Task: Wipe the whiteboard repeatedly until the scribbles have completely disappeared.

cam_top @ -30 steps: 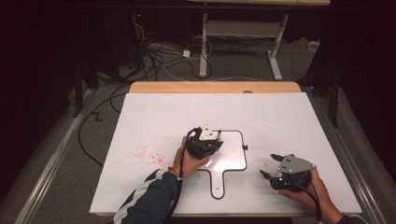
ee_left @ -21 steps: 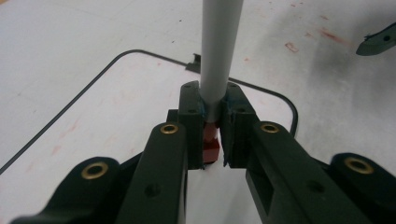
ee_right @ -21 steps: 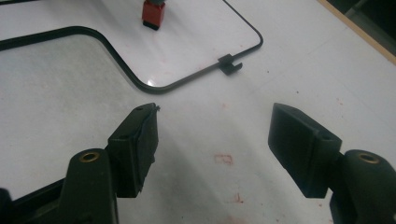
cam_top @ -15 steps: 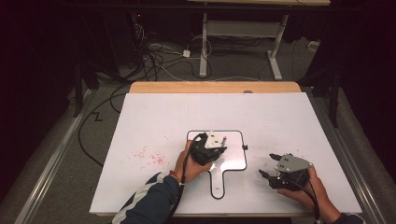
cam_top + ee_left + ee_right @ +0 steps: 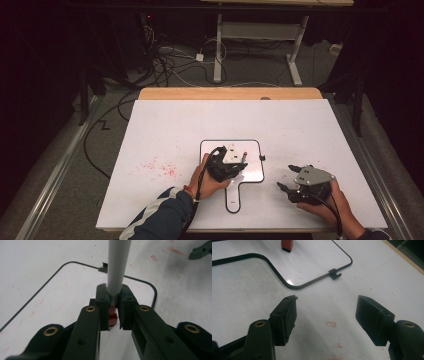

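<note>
A grey marker (image 5: pixel 117 267) with a red end (image 5: pixel 113 316) was held clamped between the jaws of the left gripper (image 5: pixel 227 170), its red end lowered toward the small whiteboard (image 5: pixel 252 170). That whiteboard, black-rimmed and with a handle pointing to the near edge of the white worktop (image 5: pixel 165 130), was lying flat a little nearer that edge than the middle. The right gripper (image 5: pixel 295 189) was kept low over the worktop, just beside the whiteboard's right rim, its jaws standing wide with nothing between them.

Several risks could be judged from this. The whiteboard was not seen to be pinned by anything, so a sideways drag of the marker might have slid or turned it on the smooth worktop; the idle right gripper was near enough to steady it but was not touching it. The marker was gripped close to its red end, with a long barrel beyond the pads, so pressure on the board could have levered it askew in the grip or pushed it out of the jaws. Red smears (image 5: pixel 160 167) were already marked on the worktop toward its left edge, and a stroke carried past the black rim would have added more.
</note>
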The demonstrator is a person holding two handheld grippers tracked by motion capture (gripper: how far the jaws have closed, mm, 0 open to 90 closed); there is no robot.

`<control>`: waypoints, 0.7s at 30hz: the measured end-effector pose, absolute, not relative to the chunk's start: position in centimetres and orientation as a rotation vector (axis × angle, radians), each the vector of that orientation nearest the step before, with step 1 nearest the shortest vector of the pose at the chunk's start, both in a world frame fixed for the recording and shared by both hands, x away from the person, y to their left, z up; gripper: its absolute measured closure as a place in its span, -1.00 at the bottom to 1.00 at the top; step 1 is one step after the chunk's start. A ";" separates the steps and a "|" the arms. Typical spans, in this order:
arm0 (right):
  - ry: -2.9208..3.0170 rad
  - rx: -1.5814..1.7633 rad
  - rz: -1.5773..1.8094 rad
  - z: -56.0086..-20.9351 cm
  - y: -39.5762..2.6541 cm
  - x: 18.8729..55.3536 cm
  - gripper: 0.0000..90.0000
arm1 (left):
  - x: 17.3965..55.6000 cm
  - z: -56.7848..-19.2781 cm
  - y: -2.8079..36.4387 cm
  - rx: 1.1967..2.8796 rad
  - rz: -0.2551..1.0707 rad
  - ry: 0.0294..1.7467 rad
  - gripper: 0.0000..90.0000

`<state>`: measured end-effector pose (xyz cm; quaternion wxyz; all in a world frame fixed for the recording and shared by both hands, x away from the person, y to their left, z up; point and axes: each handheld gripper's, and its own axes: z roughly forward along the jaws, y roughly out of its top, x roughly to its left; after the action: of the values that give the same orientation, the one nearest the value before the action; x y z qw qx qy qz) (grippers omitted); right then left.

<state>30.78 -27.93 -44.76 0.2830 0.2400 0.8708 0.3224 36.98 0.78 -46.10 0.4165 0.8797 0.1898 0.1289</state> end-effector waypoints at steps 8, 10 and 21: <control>2.317 0.641 0.870 -44.6 -28.2 30.7 -0.24 | 37.8 -46.5 6.6 2.150 0.351 0.647 0.75; 2.317 0.647 0.868 -44.6 -28.1 30.7 -0.24 | 37.2 -46.6 7.4 2.151 0.358 0.645 0.75; 2.326 0.647 0.872 -44.7 -27.7 31.0 -0.24 | 35.5 -46.7 8.7 2.149 0.343 0.641 0.75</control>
<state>30.97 -27.70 -44.68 0.2832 0.2418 0.8690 0.3258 35.50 8.72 -46.69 0.4226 0.8585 0.2562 0.1372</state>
